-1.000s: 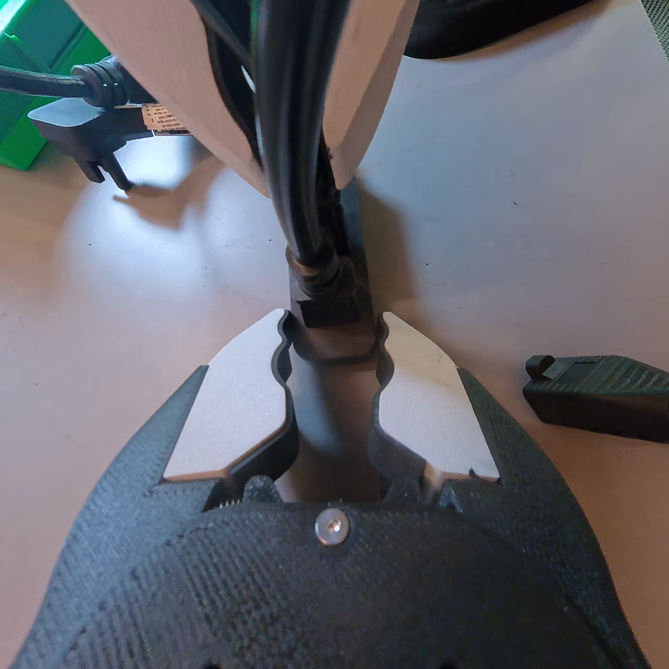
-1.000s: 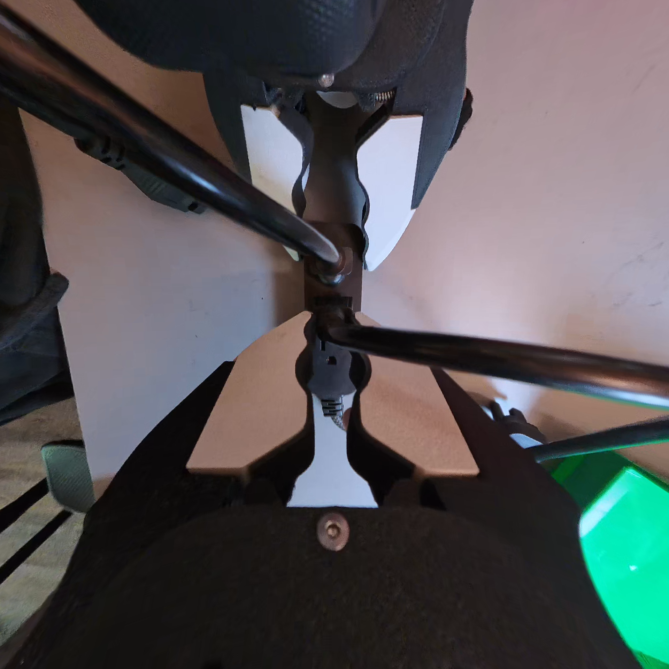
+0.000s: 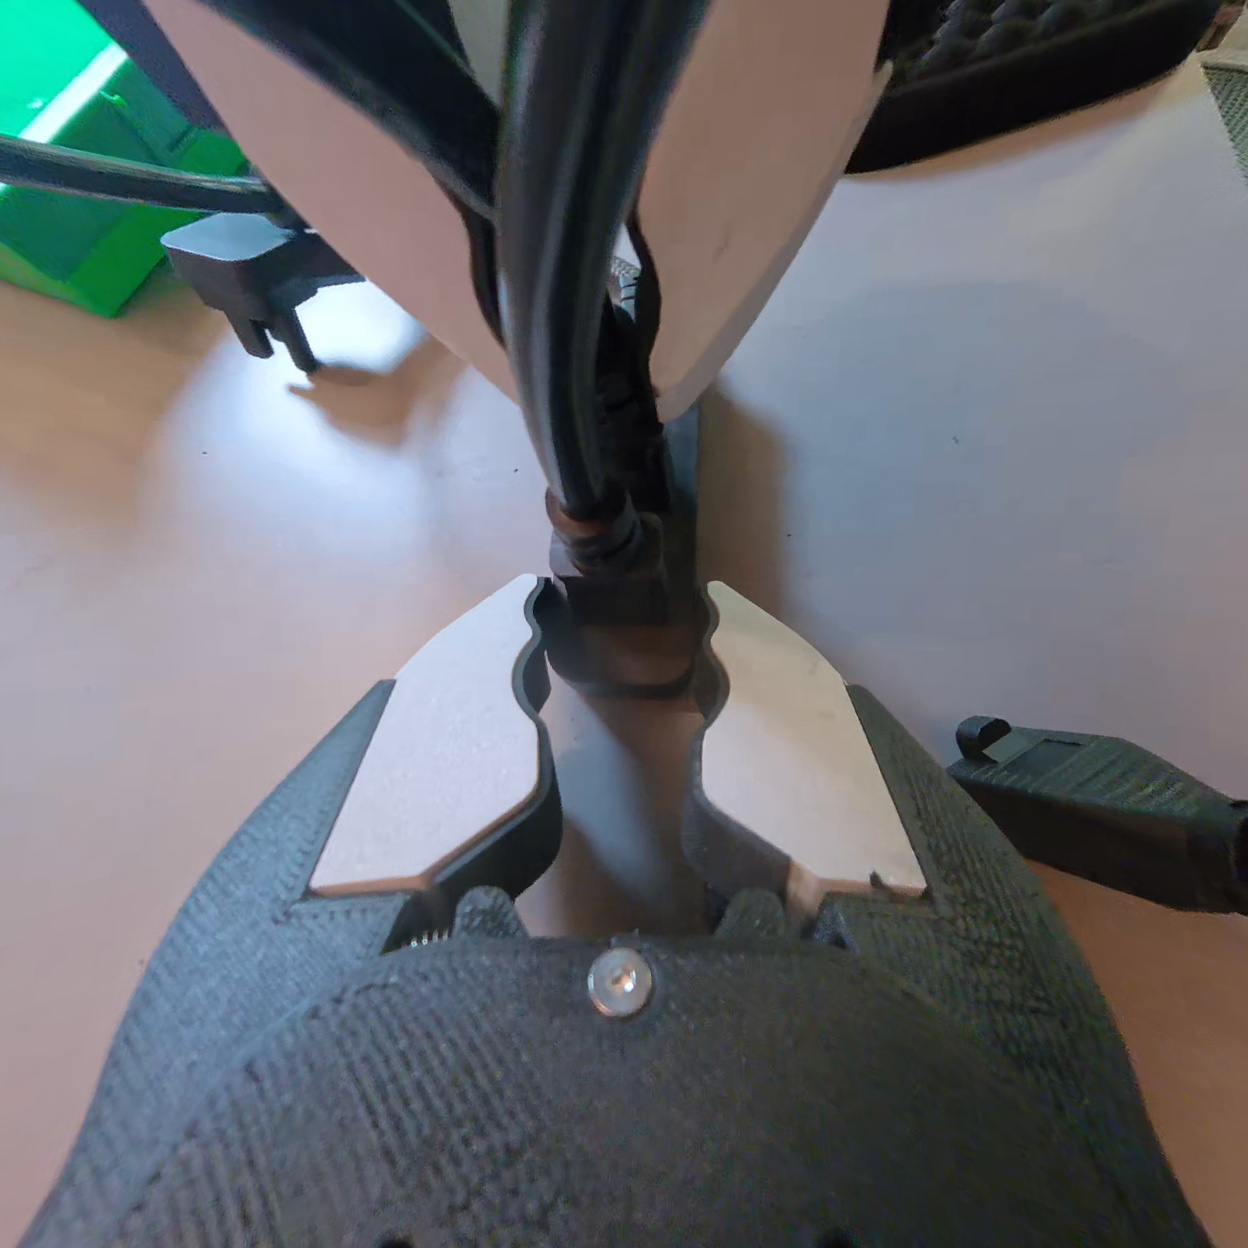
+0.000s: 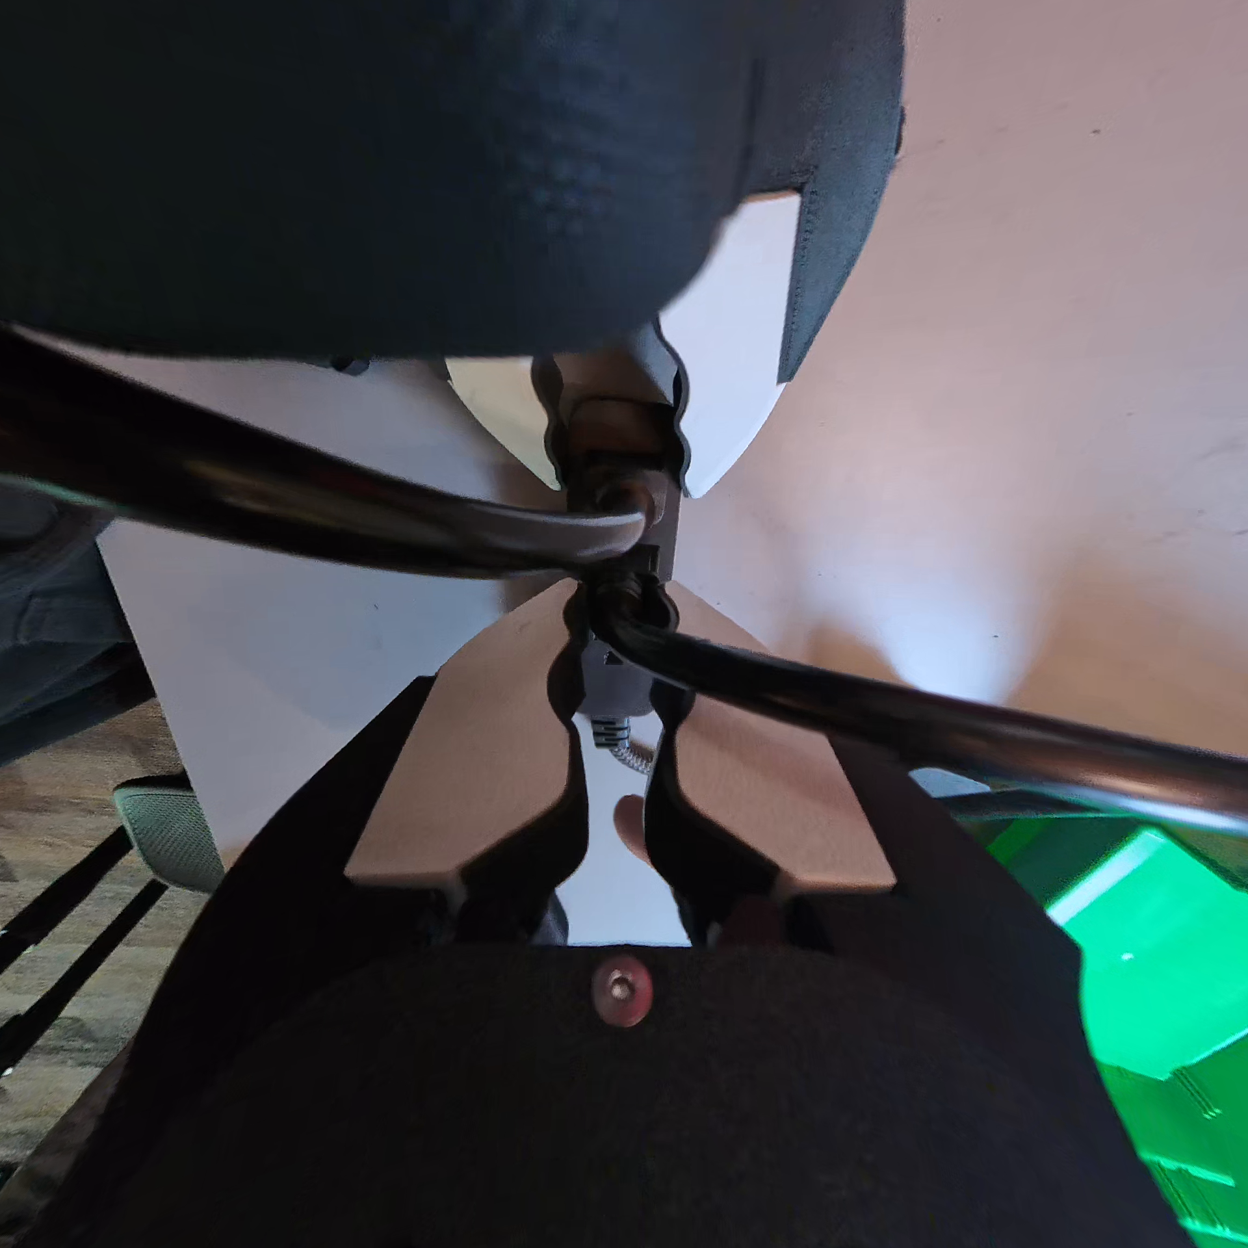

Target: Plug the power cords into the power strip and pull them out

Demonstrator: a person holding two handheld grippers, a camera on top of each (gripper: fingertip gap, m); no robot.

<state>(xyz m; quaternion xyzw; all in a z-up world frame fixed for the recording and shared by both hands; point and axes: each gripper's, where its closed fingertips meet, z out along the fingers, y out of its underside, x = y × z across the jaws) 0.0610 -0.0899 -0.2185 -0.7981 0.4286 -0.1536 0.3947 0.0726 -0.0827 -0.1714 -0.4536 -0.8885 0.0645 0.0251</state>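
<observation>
A narrow black power strip (image 3: 628, 665) lies end-on between my two grippers, which face each other. My left gripper (image 3: 621, 648) is shut on its near end. A black plug (image 3: 608, 594) sits in the strip just past my fingertips, and its thick cord (image 3: 560, 270) runs up and away. My right gripper (image 4: 614, 648) is shut on the other end (image 4: 611, 689), where a braided cable (image 4: 631, 753) leaves the strip. Two black cords (image 4: 270, 493) (image 4: 945, 729) arc off left and right. The left gripper (image 4: 621, 473) shows opposite, and the right gripper's fingers (image 3: 743, 202) show in the left wrist view.
A loose black plug (image 3: 243, 270) with bare prongs hangs at the left near a green box (image 3: 81, 223), which also shows in the right wrist view (image 4: 1148, 979). Another black plug (image 3: 1094, 797) lies on the pale table (image 3: 202, 608) to the right. The table edge (image 4: 155, 675) and floor are at the left. Across from one pair of fingers to the other is roughly 5 cm.
The two grippers look closer together and fill more of each other's view. The cords have bent more sharply, and the loose plug at the left sits nearer. Both grips are unchanged.
</observation>
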